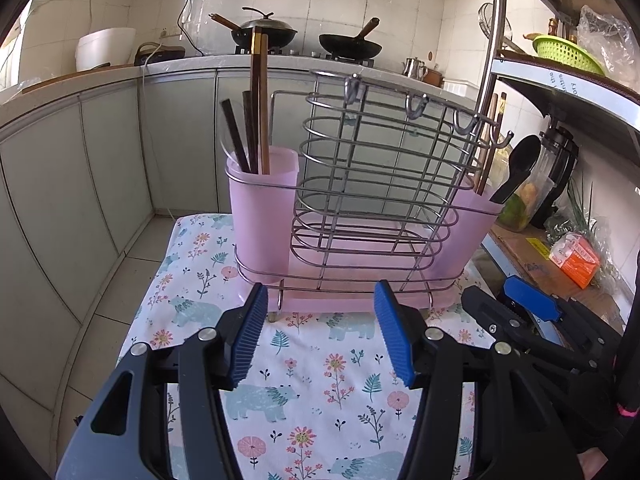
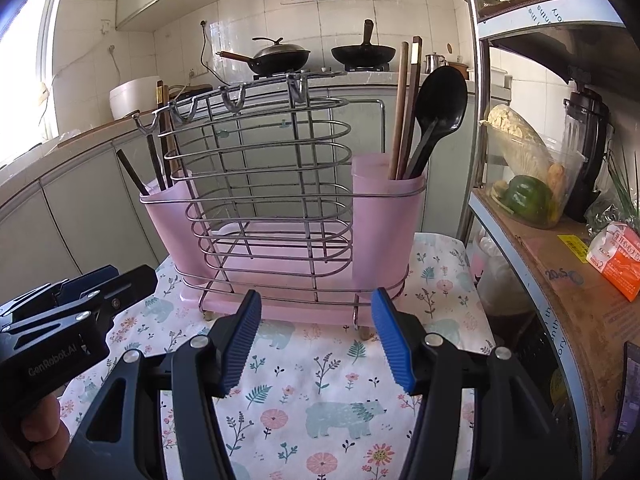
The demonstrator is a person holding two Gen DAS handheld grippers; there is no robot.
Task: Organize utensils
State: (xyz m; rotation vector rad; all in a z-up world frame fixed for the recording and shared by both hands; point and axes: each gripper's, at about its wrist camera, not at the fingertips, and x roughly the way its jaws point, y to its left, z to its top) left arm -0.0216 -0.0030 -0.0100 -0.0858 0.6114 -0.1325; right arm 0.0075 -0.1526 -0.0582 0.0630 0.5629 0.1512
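utensils: chopsticks and a black spoon stand in the pink cups of the wire rack; the left gripper and right gripper fingers are spread, holding nothing.

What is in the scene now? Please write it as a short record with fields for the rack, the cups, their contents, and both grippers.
rack: wire utensil rack on a pink tray, standing on the floral cloth
left cup: pink cup holding chopsticks
right cup: pink cup holding a black spoon and wooden chopsticks
middle basket: looks empty
left gripper: open, holding nothing, in front of the rack
right gripper: open, holding nothing, in front of the rack
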